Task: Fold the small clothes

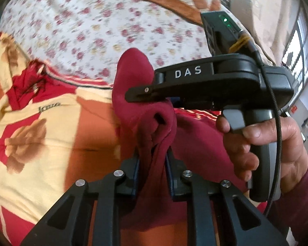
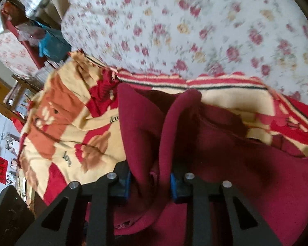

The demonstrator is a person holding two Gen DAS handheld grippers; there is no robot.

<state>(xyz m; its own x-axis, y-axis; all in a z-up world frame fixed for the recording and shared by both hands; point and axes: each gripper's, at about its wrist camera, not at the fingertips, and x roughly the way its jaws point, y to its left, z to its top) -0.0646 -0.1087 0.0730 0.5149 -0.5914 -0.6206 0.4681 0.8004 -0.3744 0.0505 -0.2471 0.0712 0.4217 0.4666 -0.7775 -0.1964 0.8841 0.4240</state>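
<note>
We hold the maroon garment [image 2: 225, 153] bunched above the patterned blanket [image 2: 71, 127]; left gripper [image 1: 153, 164] and right gripper [image 2: 151, 181] each pinch its fabric. We judge folding barely begun, no flat fold showing.

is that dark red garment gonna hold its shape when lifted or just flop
Likely floppy: the dark red garment bunches and droops in folds between the left gripper and the right gripper, both shut on it. It looks thick and fleecy, so probably not slippery in the jaws. The loose part sags onto the patterned blanket, so it may drag.
</note>
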